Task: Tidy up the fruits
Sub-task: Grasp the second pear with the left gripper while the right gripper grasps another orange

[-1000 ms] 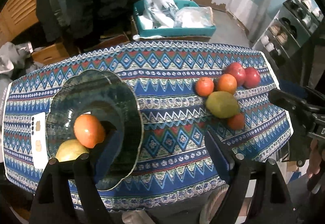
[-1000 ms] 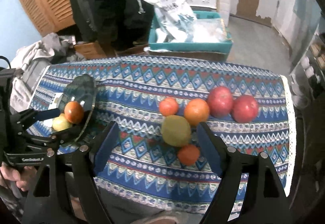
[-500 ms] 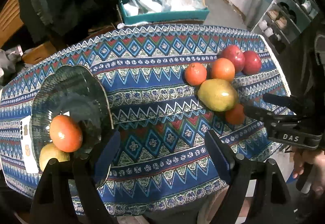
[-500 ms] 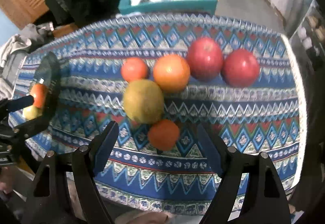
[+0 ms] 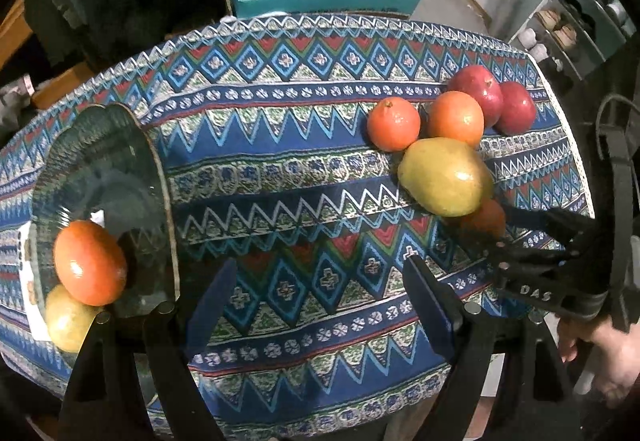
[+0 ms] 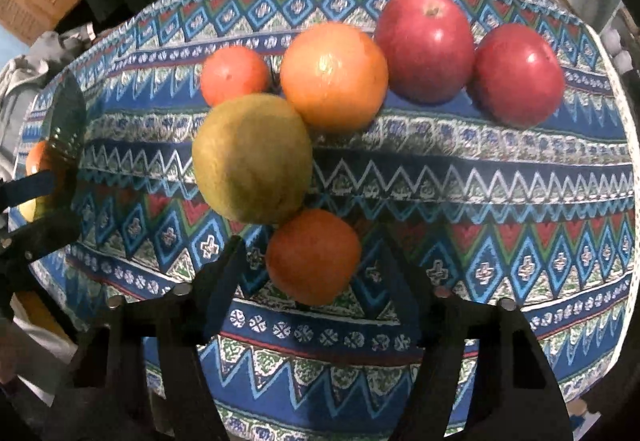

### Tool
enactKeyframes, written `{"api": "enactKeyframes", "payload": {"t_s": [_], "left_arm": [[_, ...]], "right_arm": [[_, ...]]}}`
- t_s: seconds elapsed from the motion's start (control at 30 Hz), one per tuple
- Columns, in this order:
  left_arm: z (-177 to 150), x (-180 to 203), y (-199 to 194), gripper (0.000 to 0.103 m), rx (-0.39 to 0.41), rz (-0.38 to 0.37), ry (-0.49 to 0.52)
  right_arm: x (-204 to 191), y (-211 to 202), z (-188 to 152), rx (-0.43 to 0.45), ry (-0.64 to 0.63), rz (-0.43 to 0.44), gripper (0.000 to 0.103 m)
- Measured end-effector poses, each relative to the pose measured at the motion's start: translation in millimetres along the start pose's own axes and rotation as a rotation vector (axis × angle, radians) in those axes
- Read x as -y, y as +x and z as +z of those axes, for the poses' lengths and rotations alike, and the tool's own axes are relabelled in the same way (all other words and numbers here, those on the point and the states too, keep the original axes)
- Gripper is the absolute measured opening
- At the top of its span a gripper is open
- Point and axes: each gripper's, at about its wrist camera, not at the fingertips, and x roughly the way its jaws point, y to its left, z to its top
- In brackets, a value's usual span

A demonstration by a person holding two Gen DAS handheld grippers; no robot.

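Right now the right gripper (image 6: 310, 273) is low over the cloth, and its two dark fingers (image 6: 224, 281) are spread wide with a small orange fruit (image 6: 314, 255) sitting between them. The fingers stand on each side of it; I cannot tell if they touch it. Just past that fruit, touching it, is a big yellow-green fruit (image 6: 252, 159). Behind that one sit a small orange (image 6: 234, 75), a bigger orange (image 6: 334, 77) and two red apples (image 6: 426, 45) side by side, all close together on the patterned tablecloth (image 6: 500, 177).

From the left camera, the right gripper comes in from the right side, held by a bare hand (image 5: 608, 357). White letters on its black body read "DAS" (image 5: 534, 293).

The left gripper (image 5: 320, 301) hangs over the near edge of the table, spread wide with only cloth between its fingers. Off to its left is a glass plate (image 5: 120, 145) with an orange fruit (image 5: 90, 263) and a yellow fruit (image 5: 68, 321) on it, touching each other.
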Motion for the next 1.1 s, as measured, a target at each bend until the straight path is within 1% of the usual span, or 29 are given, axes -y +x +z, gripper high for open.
{"api": "enactKeyframes", "payload": {"t_s": [0.1,0.2,0.27,0.43,0.57,0.7,0.83,0.97,1.1], "left_arm": [[2,5,2,0.086,-0.004,-0.009,0.003],[5,12,2,0.086,0.001,-0.02,0.006],[8,17,3,0.086,0.002,-0.033,0.007],[14,32,6,0.087,0.007,-0.06,0.01],[18,44,13,0.087,0.013,-0.075,0.009],[23,60,25,0.087,0.001,-0.072,0.03],[28,74,34,0.087,0.0,-0.084,0.023],[33,88,42,0.087,-0.006,-0.106,0.025],[41,106,52,0.087,-0.014,-0.099,0.056]], "right_arm": [[0,4,1,-0.004,0.0,0.007,0.05],[2,6,4,0.004,0.011,0.022,0.048],[4,5,4,0.007,0.016,0.032,0.047],[21,-10,-3,0.024,0.04,-0.011,0.047],[41,-29,-3,0.073,0.059,-0.05,0.047],[58,-44,-1,0.109,0.084,-0.072,0.047],[75,-59,0,0.144,0.104,-0.094,0.047],[89,-70,2,0.171,0.14,-0.085,0.047],[103,-78,-1,0.18,0.155,-0.073,0.047]]}}
